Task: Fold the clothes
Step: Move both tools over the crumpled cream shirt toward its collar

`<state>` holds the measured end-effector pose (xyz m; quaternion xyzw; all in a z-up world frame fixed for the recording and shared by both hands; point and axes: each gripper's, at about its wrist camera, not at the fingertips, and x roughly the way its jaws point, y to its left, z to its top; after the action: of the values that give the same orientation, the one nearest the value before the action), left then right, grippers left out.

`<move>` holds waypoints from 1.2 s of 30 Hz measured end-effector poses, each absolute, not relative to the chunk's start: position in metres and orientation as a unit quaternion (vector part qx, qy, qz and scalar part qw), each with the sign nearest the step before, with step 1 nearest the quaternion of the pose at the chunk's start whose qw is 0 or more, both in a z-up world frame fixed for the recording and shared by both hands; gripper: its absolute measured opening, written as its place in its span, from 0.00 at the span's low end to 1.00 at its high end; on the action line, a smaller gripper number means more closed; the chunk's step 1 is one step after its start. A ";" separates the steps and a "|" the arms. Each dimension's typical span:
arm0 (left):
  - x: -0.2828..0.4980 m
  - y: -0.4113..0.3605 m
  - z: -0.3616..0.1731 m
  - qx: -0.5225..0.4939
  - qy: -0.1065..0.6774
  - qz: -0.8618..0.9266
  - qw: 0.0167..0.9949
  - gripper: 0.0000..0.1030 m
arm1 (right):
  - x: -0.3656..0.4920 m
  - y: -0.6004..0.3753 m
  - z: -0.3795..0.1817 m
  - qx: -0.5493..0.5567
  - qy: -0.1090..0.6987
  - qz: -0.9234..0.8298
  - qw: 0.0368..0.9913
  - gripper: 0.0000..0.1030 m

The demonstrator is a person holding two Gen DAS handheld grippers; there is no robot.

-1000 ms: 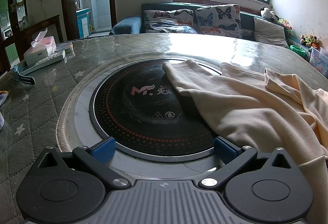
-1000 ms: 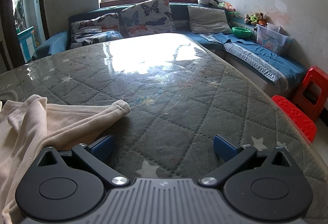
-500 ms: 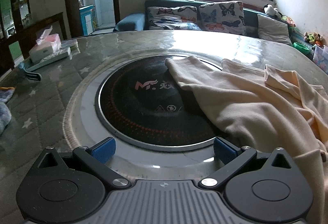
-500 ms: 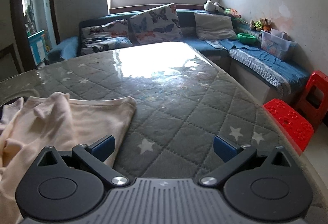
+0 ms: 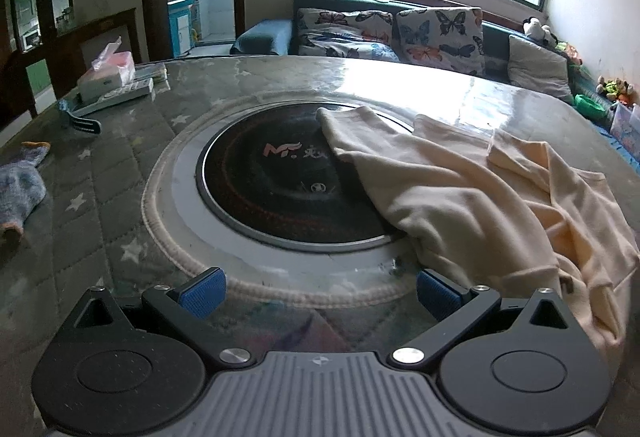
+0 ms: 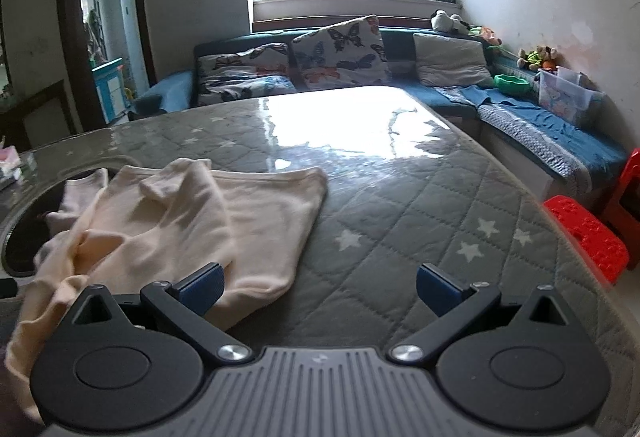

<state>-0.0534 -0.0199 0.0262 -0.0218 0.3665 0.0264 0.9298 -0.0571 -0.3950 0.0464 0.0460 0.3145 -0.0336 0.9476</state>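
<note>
A cream long-sleeved garment (image 5: 472,193) lies rumpled on the round table, one sleeve reaching onto the black induction plate (image 5: 280,181). In the right wrist view the same garment (image 6: 192,221) spreads to the left, its hem towards the window. My left gripper (image 5: 318,291) is open above the plate's near rim, its right pad close to the cloth's edge. My right gripper (image 6: 318,283) is open too, with its left pad over the garment's near edge and nothing between the fingers.
The table (image 6: 400,205) has a grey quilted star cover under glass. A tissue box (image 5: 106,71), a remote and a strap lie far left, a blue sock (image 5: 18,193) at the left edge. A sofa with butterfly cushions (image 6: 340,53) and red stools (image 6: 588,237) stand beyond.
Both grippers have drawn back and risen from the table, so more of the garment and table shows. The garment has not moved. Both stay open.
</note>
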 end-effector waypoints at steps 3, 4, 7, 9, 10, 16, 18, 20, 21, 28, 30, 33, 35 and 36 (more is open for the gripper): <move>-0.061 -0.025 0.029 -0.021 0.369 0.035 0.928 1.00 | -0.064 -0.390 0.048 0.046 0.313 -0.028 0.948 1.00; -0.063 -0.026 0.030 -0.025 0.370 0.036 0.928 1.00 | -0.067 -0.389 0.048 0.047 0.313 -0.027 0.948 1.00; -0.069 -0.027 0.031 -0.035 0.373 0.034 0.926 1.00 | -0.073 -0.386 0.049 0.052 0.310 -0.024 0.949 1.00; -0.072 -0.027 0.032 -0.037 0.374 0.034 0.926 1.00 | -0.076 -0.385 0.050 0.055 0.310 -0.023 0.949 1.00; -0.074 -0.028 0.032 -0.038 0.374 0.034 0.926 1.00 | -0.078 -0.385 0.050 0.056 0.310 -0.022 0.949 1.00; -0.081 -0.033 0.034 -0.037 0.375 0.031 0.926 1.00 | -0.088 -0.381 0.049 0.056 0.310 -0.018 0.949 1.00; -0.084 -0.036 0.034 -0.035 0.376 0.028 0.925 1.00 | -0.091 -0.380 0.049 0.055 0.310 -0.016 0.949 1.00; -0.086 -0.039 0.034 -0.031 0.377 0.025 0.925 1.00 | -0.095 -0.379 0.049 0.055 0.310 -0.014 0.949 1.00; -0.088 -0.040 0.034 -0.030 0.376 0.024 0.926 1.00 | -0.096 -0.379 0.049 0.055 0.310 -0.014 0.949 1.00; -0.096 -0.047 0.037 -0.025 0.374 0.018 0.927 1.00 | -0.104 -0.376 0.051 0.054 0.305 -0.010 0.951 1.00; -0.098 -0.049 0.038 -0.023 0.373 0.017 0.927 1.00 | -0.106 -0.375 0.051 0.053 0.305 -0.011 0.951 1.00; -0.102 -0.052 0.040 -0.018 0.372 0.015 0.928 1.00 | -0.109 -0.375 0.052 0.054 0.304 -0.006 0.951 1.00; -0.105 -0.054 0.041 -0.017 0.371 0.013 0.928 1.00 | -0.112 -0.374 0.053 0.053 0.303 -0.006 0.951 1.00; -0.106 -0.054 0.041 -0.016 0.370 0.011 0.929 1.00 | -0.113 -0.374 0.053 0.053 0.302 -0.005 0.952 1.00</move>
<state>-0.1064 -0.0543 0.0414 -0.0163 0.3704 0.0115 0.9287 -0.1128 -0.3742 0.0534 0.0527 0.3021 -0.0052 0.9518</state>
